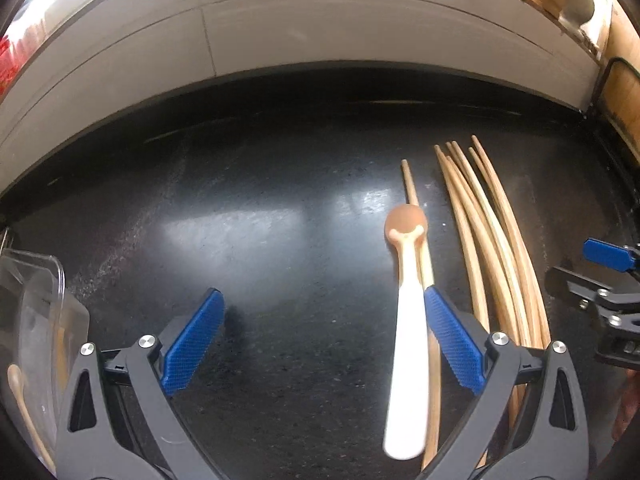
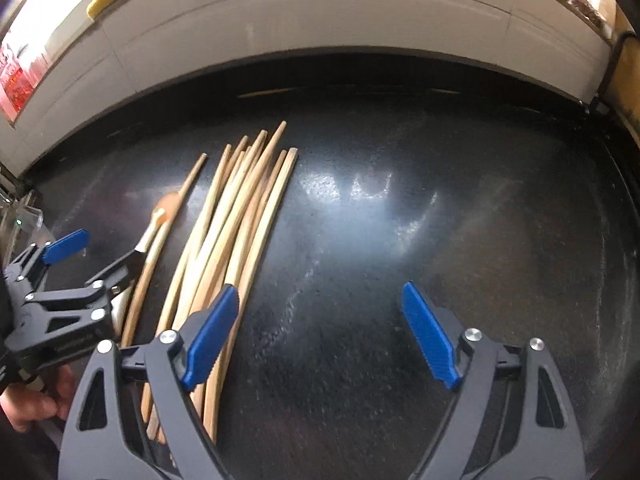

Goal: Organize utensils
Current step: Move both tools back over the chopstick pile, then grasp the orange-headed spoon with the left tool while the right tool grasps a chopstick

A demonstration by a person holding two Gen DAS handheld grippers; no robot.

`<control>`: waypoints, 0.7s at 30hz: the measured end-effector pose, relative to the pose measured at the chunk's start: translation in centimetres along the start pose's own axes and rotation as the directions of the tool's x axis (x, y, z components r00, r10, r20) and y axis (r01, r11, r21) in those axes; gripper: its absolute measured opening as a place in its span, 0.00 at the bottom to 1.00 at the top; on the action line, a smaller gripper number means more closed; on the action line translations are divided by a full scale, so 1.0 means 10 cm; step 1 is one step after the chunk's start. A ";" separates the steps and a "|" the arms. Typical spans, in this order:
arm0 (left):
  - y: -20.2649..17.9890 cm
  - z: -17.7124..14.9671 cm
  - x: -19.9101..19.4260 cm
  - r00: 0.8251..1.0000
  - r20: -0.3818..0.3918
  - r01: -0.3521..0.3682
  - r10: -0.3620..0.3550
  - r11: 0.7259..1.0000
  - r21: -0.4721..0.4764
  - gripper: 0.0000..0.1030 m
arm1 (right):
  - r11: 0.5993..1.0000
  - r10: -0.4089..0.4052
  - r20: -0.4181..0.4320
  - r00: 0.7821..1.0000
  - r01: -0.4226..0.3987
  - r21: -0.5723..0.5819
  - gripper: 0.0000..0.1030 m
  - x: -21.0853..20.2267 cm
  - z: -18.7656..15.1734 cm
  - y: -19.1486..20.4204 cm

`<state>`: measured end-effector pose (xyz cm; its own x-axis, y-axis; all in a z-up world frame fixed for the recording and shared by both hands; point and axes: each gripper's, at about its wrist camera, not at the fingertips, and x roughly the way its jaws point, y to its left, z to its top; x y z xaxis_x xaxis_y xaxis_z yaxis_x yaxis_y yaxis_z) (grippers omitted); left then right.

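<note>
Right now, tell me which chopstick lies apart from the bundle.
The single chopstick beside the white-handled spoon, left of the bundle. The spoon lies partly over it, while the other chopsticks lie packed together.

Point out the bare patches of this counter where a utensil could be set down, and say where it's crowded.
Bare counter lies right of the chopstick bundle, reaching the wall. Another bare patch sits between the spoon and the clear container. It's crowded where spoon, single chopstick and bundle lie together.

Glossy black stone counter (image 1: 248,184) below a white tiled wall (image 1: 320,32), window glare.
</note>
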<state>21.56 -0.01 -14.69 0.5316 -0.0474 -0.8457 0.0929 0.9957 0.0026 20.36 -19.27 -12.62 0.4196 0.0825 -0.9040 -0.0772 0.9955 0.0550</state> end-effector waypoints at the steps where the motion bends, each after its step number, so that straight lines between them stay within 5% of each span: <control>1: 0.02 -0.01 0.00 1.000 0.001 0.002 -0.002 1.000 0.000 0.94 | 1.000 0.002 -0.003 1.000 -0.002 -0.001 0.79 0.02 0.01 0.01; 11: 0.15 -0.08 0.05 1.000 0.013 -0.013 0.012 1.000 0.019 0.94 | 0.997 -0.049 0.011 0.999 0.050 -0.056 0.78 0.14 0.02 0.17; 14: 0.06 -0.05 0.08 1.000 0.031 -0.004 0.002 0.999 0.036 0.91 | 0.996 -0.043 0.024 0.999 0.045 -0.071 0.64 0.11 0.02 0.15; 16: -0.01 -0.05 0.04 0.999 0.041 0.003 -0.006 0.999 0.054 0.83 | 0.995 -0.033 0.026 0.999 0.036 -0.088 0.50 0.08 0.02 0.16; 17: -0.04 -0.05 0.02 0.999 0.043 0.008 -0.011 0.998 0.064 0.75 | 0.995 -0.028 0.026 0.999 0.030 -0.098 0.36 0.06 0.02 0.18; 18: -0.07 -0.06 0.00 0.999 0.046 0.009 -0.012 0.998 0.070 0.63 | 0.994 -0.030 0.024 0.999 0.032 -0.105 0.21 0.04 0.01 0.19; 21: -0.14 -0.09 -0.06 0.998 0.051 0.017 -0.022 0.995 0.096 0.27 | 0.994 -0.028 0.025 0.999 0.031 -0.104 0.08 0.00 -0.03 0.19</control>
<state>20.35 -1.33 -14.70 0.5714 -0.0731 -0.8174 0.1822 0.9825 0.0395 19.96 -17.41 -12.68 0.4436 0.0556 -0.8945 -0.1579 0.9873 -0.0169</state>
